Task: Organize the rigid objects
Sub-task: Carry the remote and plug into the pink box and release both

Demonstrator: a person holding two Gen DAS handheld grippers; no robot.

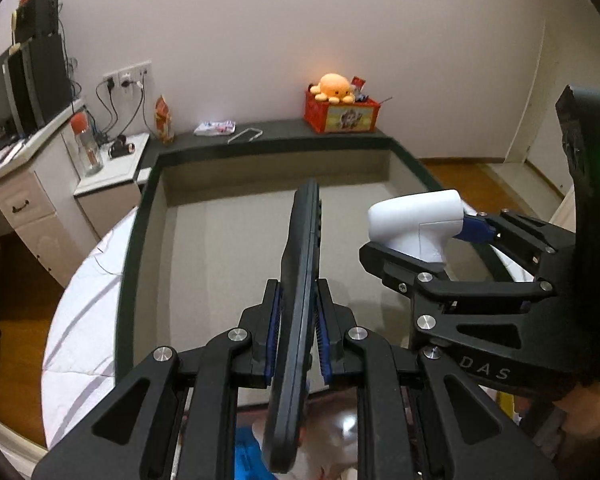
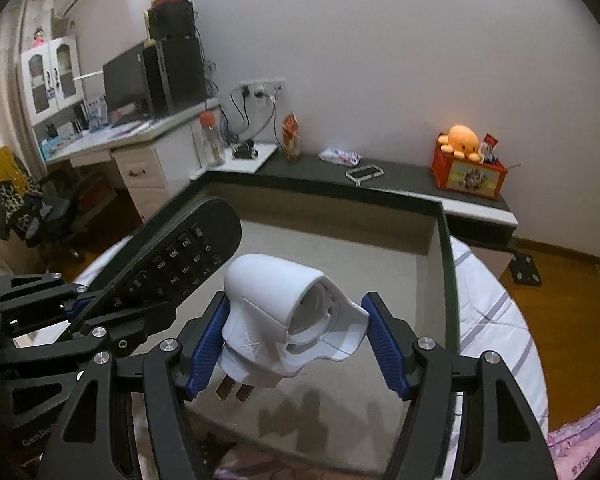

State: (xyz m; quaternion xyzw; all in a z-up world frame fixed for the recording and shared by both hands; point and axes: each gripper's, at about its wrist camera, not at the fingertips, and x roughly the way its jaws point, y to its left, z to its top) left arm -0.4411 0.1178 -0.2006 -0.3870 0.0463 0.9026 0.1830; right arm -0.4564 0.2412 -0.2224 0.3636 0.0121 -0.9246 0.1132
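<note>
Left wrist view: left tongs (image 1: 298, 320) clamp black remote control (image 1: 300, 280) edge-up at 6 o'clock | right tongs (image 2: 296, 344) grip white plug adapter (image 2: 288, 316) | both over grey tray (image 2: 380, 264) | orange plush octopus (image 1: 336, 87) at 12 o'clock.

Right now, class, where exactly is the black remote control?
The black remote control is clamped on edge in the left gripper, above the large grey tray, left of the white plug adapter.
</note>
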